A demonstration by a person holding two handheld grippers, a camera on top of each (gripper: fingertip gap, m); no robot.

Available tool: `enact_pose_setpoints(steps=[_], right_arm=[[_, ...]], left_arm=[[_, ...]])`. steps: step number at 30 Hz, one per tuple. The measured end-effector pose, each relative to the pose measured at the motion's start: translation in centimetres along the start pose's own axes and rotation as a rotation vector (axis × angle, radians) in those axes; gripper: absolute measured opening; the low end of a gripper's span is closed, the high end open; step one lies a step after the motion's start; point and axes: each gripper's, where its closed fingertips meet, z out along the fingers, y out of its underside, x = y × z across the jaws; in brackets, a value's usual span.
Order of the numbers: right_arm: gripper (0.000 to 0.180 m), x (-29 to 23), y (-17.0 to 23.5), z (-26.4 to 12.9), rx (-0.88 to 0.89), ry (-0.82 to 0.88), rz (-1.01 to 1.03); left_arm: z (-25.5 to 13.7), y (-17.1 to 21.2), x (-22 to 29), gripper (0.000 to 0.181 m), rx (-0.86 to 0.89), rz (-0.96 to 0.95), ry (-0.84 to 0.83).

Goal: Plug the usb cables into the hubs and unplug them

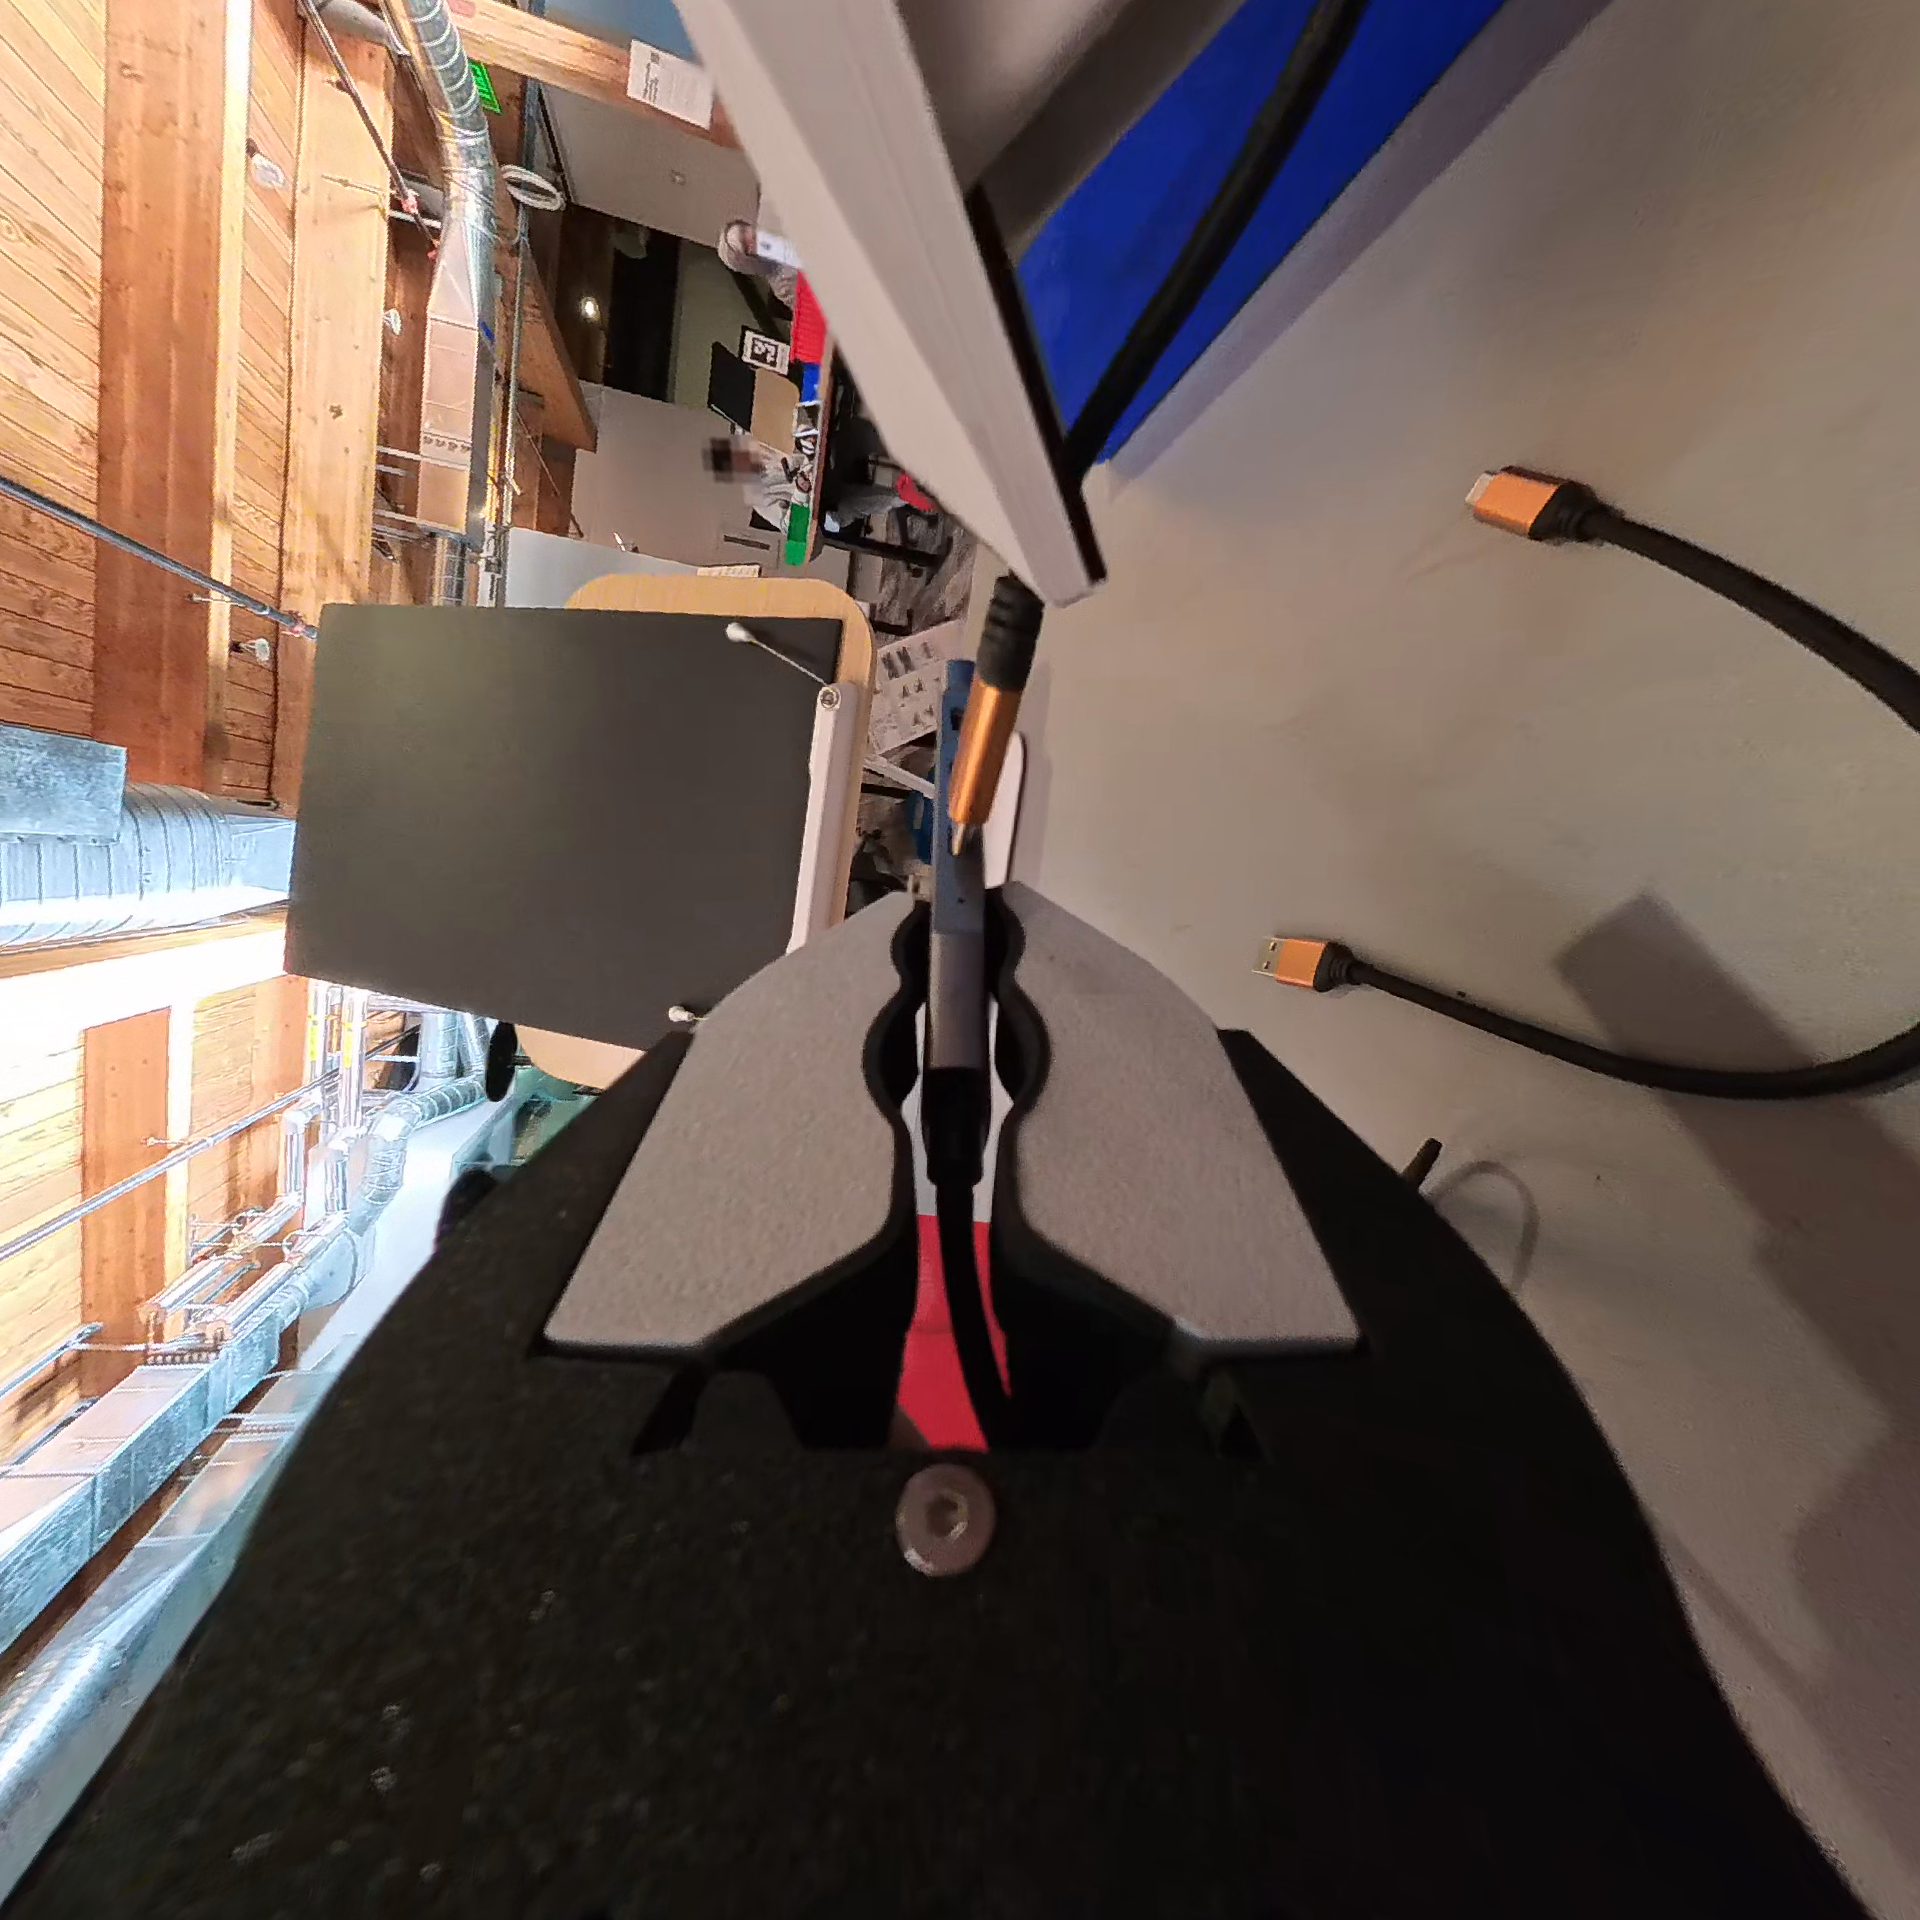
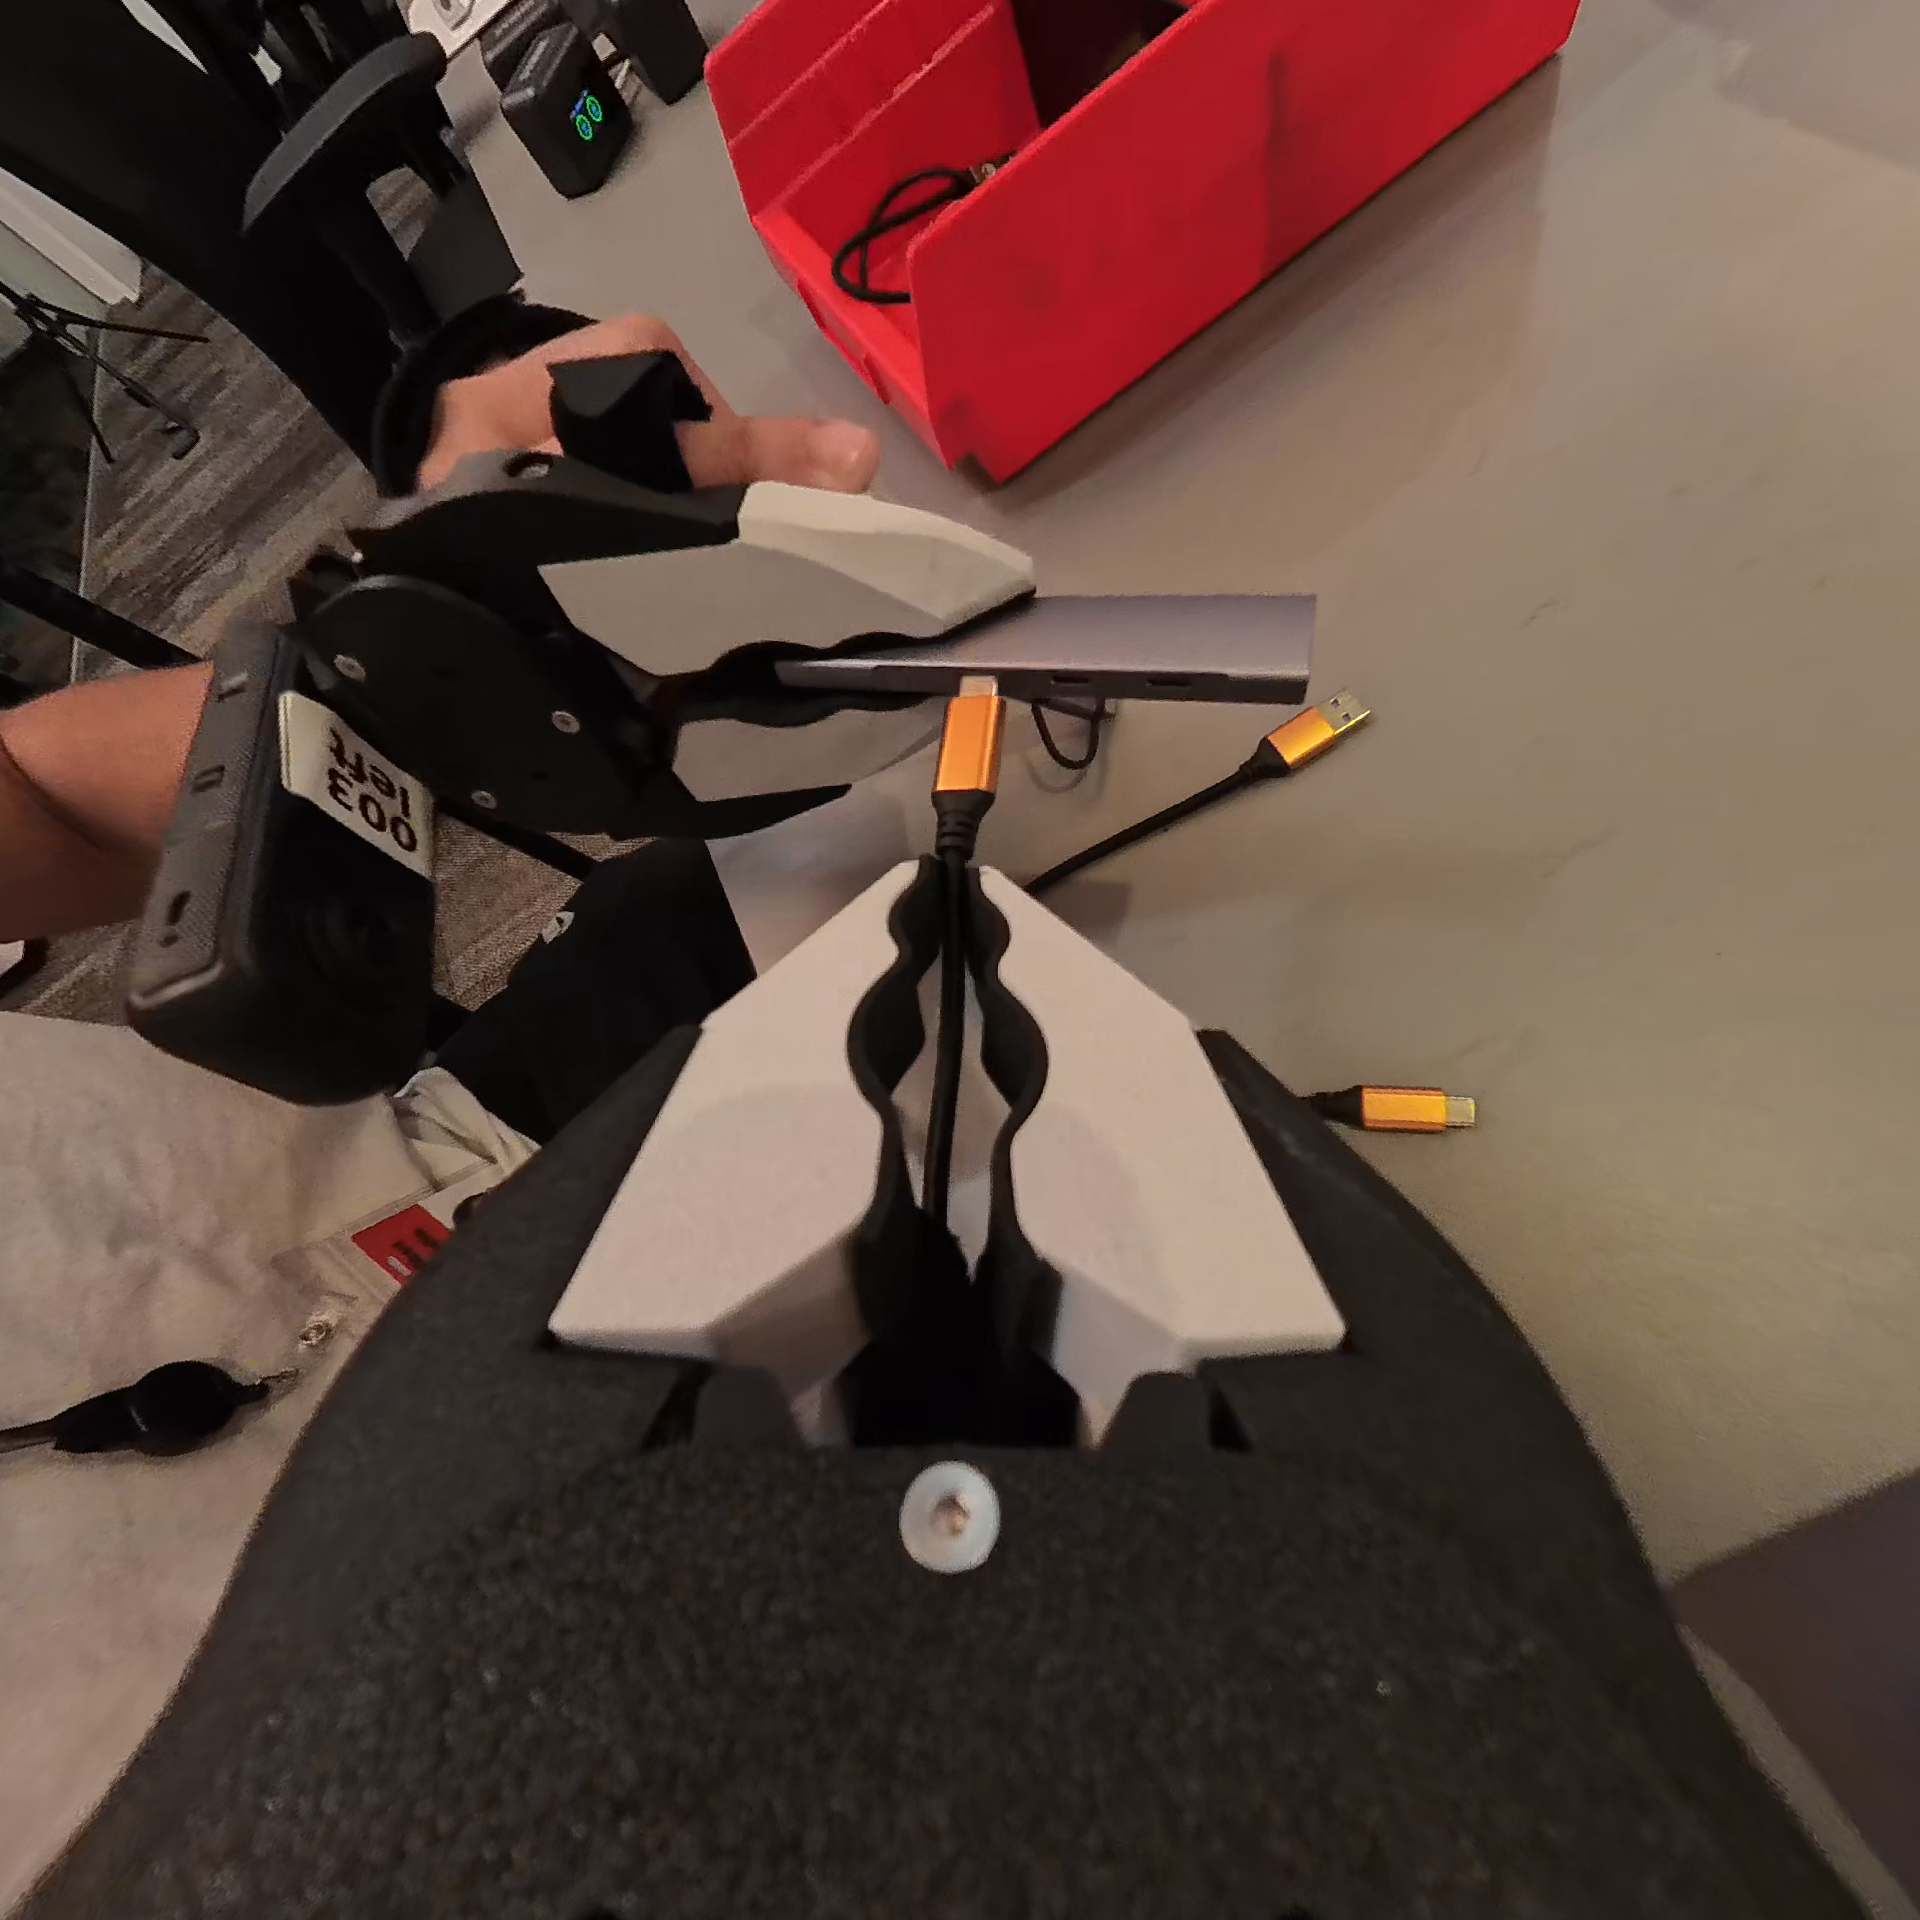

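Right hand-held gripper (image 2: pixel 951 883): clenched on black cable just behind orange plug (image 2: pixel 968 756). Plug tip sits at port on side edge of grey hub (image 2: pixel 1091 636); depth of seating not clear.

Left hand-held gripper (image 2: pixel 831 665): grasping hub by one end, holding it level, clear above bench (image 2: pixel 1558 727).

Two more orange-ended cable plugs (image 2: pixel 1311 734) (image 2: pixel 1415 1108) lie loose on bench; red bin (image 2: pixel 1091 291) behind.

Step, judged: plug-in or pull-out of this cable. Next move calls for straight travel along port axis, hub kept steady.
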Motion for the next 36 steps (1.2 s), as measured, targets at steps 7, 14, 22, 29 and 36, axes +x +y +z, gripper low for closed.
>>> enact_pose_setpoints(steps=[7, 14, 22, 29, 36], right_arm=[[0.002, 0.0, -0.4, -0.1, 0.015, 0.037, -0.043], [0.003, 0.5, -1.0, 0.4, 0.040, 0.177, -0.200], [0.011, 0.6, -3.3, 0.9, 0.195, 0.312, -0.334], [0.011, 0.7, -3.4, 1.7, 0.219, 0.296, -0.315], [0.012, 0.7, -3.2, 1.9, 0.202, 0.310, -0.326]], left_arm=[[0.1, -0.1, 0.6, 0.009, -0.015, 0.028, 0.005], [0.3, 0.3, 0.8, 0.009, -0.036, -0.081, 0.022], [0.4, 1.5, -0.2, 0.009, -0.066, -0.167, -0.001], [0.2, 0.8, 0.2, 0.009, -0.048, -0.156, 0.002], [0.2, 0.9, 0.3, 0.009, -0.048, -0.163, 0.010]])
